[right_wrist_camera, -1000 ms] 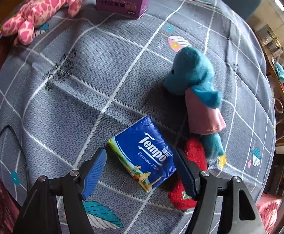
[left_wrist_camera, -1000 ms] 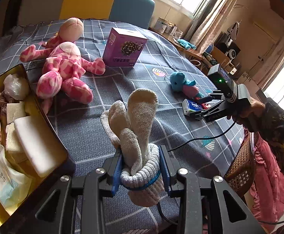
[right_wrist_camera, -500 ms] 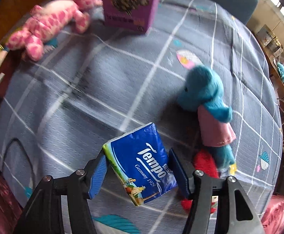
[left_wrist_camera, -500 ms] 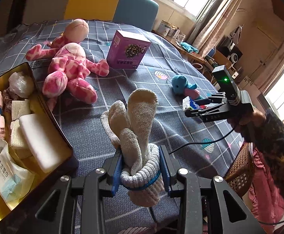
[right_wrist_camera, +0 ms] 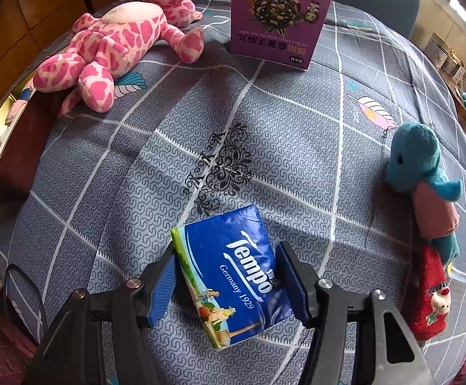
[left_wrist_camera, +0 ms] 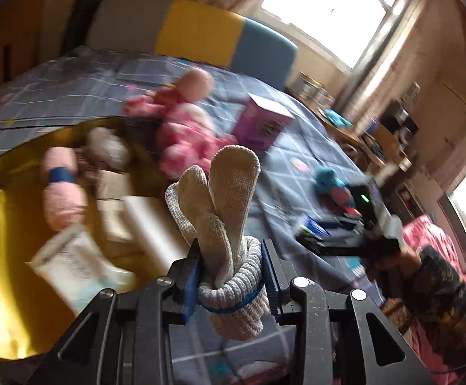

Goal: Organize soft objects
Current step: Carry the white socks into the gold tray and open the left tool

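Beside bedspread (right_wrist_camera: 265, 134), gold box (left_wrist_camera: 5, 304) holds blurred, likely tissues; fingers clamp gloves (left_wrist_camera: 223, 224), tissue pack (right_wrist_camera: 233, 276).

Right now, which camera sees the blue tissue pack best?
The right wrist view: the tissue pack sits sharp and close between the right tongs, its label readable. The left wrist view shows only a small, blurred blue bit in those tongs, far off.
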Motion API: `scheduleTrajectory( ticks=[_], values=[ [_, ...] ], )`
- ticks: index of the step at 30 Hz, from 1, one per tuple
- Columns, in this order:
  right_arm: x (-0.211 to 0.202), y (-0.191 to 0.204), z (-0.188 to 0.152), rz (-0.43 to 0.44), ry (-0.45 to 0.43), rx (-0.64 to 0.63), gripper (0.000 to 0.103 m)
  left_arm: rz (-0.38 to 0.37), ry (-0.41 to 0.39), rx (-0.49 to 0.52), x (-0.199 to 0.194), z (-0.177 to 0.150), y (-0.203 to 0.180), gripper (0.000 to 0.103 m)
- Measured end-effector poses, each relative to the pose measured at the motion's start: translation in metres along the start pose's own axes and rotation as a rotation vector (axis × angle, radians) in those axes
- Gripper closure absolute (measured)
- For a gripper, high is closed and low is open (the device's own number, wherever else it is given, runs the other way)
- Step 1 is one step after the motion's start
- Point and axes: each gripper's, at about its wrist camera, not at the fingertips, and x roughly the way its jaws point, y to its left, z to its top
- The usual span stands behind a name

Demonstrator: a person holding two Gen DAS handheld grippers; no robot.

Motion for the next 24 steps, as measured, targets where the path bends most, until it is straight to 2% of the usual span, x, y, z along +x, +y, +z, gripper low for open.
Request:
scheduleTrajectory(
  ticks=[4, 10, 16, 21, 24],
  values=[
    [-0.002, 0.001, 0.000, -0.001, -0.014, 0.005, 0.042, 0.137, -0.053, -0.113, -0.021, 0.019, 0.062, 0.068],
    [0.000, -0.002, -0.005, 0.008, -0.026, 0.010, 0.042, 0.321, -0.042, -0.186, -0.013, 0.045, 0.139, 0.068],
    [0.001, -0.002, -0.006, 0.013, -0.027, 0.013, 0.043, 0.400, 0.041, -0.228, 0.028, 0.061, 0.189, 0.068],
    [0.004, -0.004, -0.005, 0.016, -0.029, 0.016, 0.043, 0.396, 0.081, -0.239, 0.056, 0.070, 0.207, 0.065],
    [0.006, -0.004, -0.005, 0.018, -0.028, 0.021, 0.043, 0.413, 0.102, -0.268, 0.069, 0.072, 0.213, 0.059]
  ],
)
